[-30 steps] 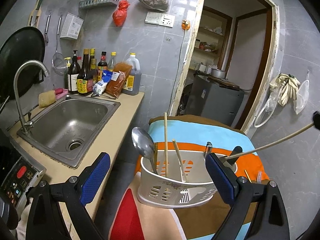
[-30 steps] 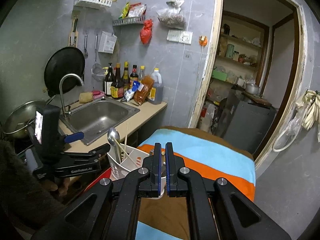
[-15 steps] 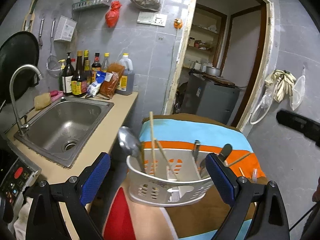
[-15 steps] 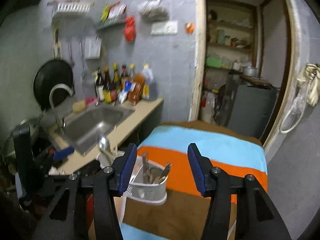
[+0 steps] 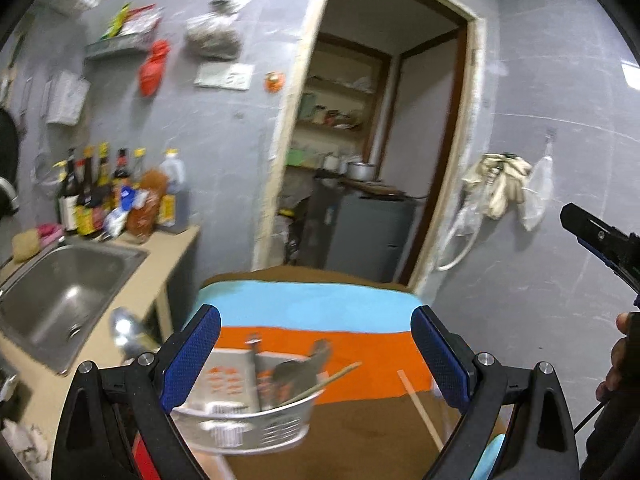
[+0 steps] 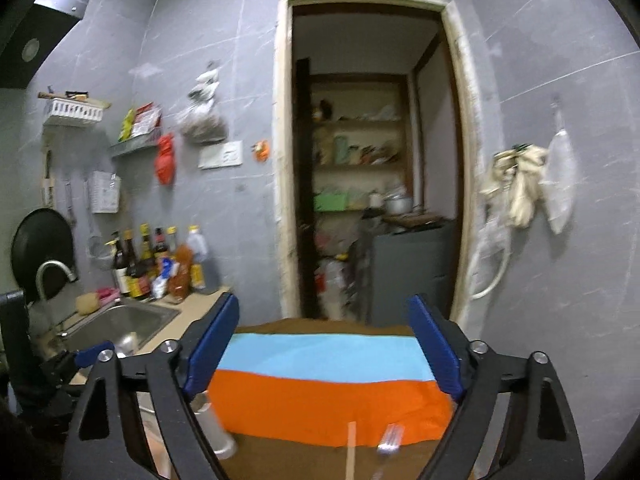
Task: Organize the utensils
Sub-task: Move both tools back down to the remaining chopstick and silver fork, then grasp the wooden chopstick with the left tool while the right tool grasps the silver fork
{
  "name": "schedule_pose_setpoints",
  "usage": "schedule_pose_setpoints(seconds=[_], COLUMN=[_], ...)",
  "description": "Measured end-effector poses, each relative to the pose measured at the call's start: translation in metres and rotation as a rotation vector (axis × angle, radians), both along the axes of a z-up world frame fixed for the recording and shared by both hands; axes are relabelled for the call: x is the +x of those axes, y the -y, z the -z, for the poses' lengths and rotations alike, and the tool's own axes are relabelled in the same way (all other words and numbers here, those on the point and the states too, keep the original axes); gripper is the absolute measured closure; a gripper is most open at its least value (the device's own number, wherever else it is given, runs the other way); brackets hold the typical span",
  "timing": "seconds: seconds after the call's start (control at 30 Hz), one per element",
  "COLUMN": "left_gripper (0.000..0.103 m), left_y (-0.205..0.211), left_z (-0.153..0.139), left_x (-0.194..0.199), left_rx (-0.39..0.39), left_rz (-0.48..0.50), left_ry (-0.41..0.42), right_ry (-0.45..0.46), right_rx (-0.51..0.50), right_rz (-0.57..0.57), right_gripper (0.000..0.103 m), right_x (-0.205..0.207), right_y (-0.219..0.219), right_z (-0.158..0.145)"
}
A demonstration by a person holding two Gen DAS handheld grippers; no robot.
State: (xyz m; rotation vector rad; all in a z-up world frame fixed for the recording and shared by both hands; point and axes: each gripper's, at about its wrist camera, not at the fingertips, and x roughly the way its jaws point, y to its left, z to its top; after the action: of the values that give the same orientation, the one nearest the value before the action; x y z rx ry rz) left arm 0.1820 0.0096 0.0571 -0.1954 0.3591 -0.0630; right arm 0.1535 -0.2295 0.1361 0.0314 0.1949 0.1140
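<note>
A white utensil caddy point(image 5: 248, 420) stands on the striped cloth point(image 5: 320, 308), holding a ladle point(image 5: 124, 330), dark-handled utensils point(image 5: 304, 368) and a chopstick point(image 5: 328, 380). My left gripper point(image 5: 316, 360) is open and empty just above and behind the caddy. A loose chopstick point(image 5: 420, 412) lies on the cloth to the caddy's right. My right gripper point(image 6: 324, 356) is open and empty over the cloth; a chopstick point(image 6: 351, 452) and a fork point(image 6: 390, 440) lie below it. The caddy's edge point(image 6: 212, 428) shows at lower left.
A steel sink point(image 5: 64, 296) and counter with sauce bottles point(image 5: 120, 196) are on the left. A doorway point(image 5: 360, 160) to a pantry is behind the table. Gloves and bags point(image 5: 504, 188) hang on the right wall. The right gripper's body point(image 5: 600, 240) shows at right.
My right gripper went from shut to wide open, released the chopstick it held, and pulled back to the right. Both views tilted up, and the caddy sits lower in the left wrist view.
</note>
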Motion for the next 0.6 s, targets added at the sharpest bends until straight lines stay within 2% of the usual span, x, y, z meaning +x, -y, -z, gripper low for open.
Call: schedule_pose_setpoints(seconds=[0.13, 0.27, 0.6], left_gripper=[0.007, 0.005, 0.004], left_y=[0.037, 0.065, 0.122], left_z=[-0.006, -0.007, 0.013], left_x=[0.01, 0.019, 0.031], left_rx=[0.016, 0.017, 0.047], left_rz=[0.061, 0.091, 0.088], left_ry=[0.022, 0.029, 0.019], right_ry=[0.025, 0.012, -0.054], right_rx=[-0.005, -0.011, 0.011], right_rz=[0.051, 0.081, 0.08], right_gripper=[0.013, 0.011, 0.009], right_x=[-0.009, -0.008, 0.005], right_y=[0.03, 0.057, 0.121], right_z=[-0.001, 0.004, 0.051])
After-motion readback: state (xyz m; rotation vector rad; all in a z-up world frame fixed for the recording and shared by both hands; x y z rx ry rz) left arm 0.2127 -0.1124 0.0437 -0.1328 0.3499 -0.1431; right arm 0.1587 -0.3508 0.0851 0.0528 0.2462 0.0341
